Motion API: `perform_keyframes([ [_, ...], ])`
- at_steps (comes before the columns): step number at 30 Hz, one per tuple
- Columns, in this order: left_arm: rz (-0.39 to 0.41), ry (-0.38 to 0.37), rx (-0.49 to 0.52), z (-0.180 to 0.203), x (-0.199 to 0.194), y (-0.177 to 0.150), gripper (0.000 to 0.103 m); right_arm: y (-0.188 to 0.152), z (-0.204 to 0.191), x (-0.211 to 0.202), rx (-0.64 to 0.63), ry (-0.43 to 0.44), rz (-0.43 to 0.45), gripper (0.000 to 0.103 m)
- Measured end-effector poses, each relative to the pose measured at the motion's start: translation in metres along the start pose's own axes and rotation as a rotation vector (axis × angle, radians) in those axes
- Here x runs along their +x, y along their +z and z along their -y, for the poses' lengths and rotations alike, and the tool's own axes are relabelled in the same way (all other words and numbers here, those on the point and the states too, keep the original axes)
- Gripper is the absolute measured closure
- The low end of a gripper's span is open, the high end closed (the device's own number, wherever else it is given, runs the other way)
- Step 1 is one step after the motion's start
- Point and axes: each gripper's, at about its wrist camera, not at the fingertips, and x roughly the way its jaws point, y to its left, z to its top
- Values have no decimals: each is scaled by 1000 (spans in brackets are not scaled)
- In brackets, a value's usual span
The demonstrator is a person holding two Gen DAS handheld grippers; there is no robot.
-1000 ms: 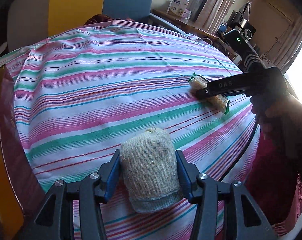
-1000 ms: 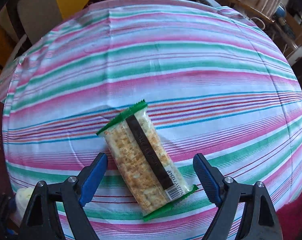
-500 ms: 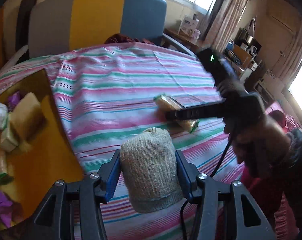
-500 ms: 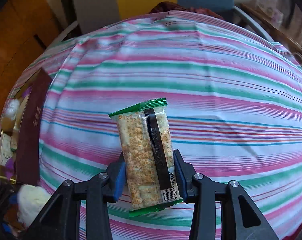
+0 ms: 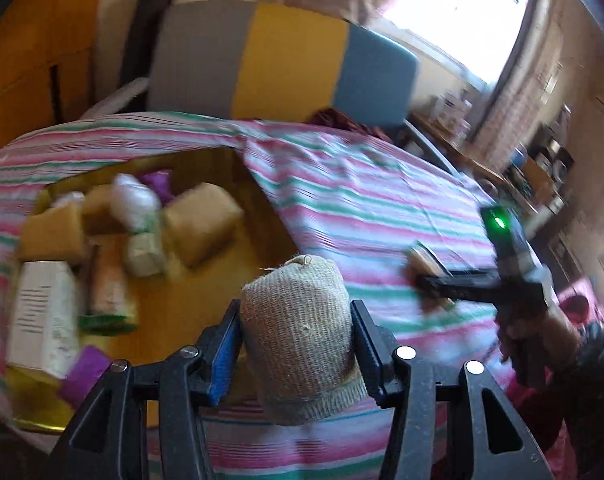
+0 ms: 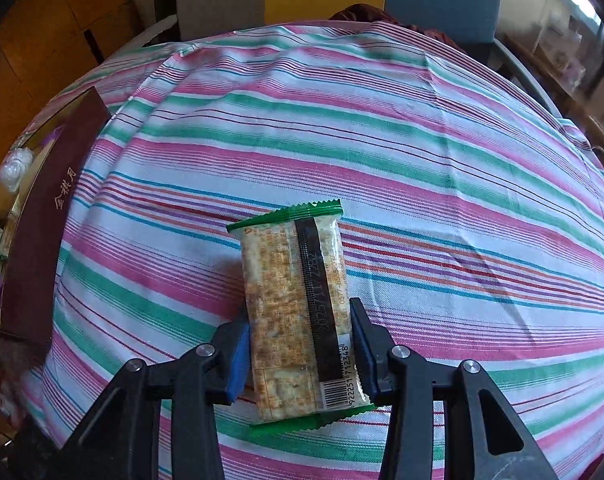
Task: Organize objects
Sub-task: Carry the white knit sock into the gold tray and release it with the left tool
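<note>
My left gripper (image 5: 297,344) is clenched on a knitted pouch (image 5: 302,332), carried in the air near the open box (image 5: 261,216) of packets and sponges. My right gripper (image 6: 299,350) grips a cracker packet (image 6: 297,304) above the striped tablecloth (image 6: 382,140). I judge the pouch should go over a bare patch of the box floor, low, before I loosen, so nothing topples; the crackers follow once the left is clear.

Two grippers (image 5: 295,344) (image 6: 299,348), one cracker packet (image 6: 297,308), one burlap pouch (image 5: 297,332).
</note>
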Motion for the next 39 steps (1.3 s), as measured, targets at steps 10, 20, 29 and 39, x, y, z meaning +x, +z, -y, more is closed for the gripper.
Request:
perform_keyframes([
  [10, 2, 137, -158, -76, -4, -2, 51, -1, -5, -1, -21, -23, 8, 57],
  [20, -36, 161, -168, -83, 10, -12, 51, 0, -7, -1, -31, -32, 12, 57],
  [29, -84, 193, -153, -86, 21, -17, 51, 0, -7, -2, -32, -36, 14, 57],
  [39, -147, 228, -141, -92, 45, -26, 48, 1, -8, -3, -36, -41, 14, 57],
])
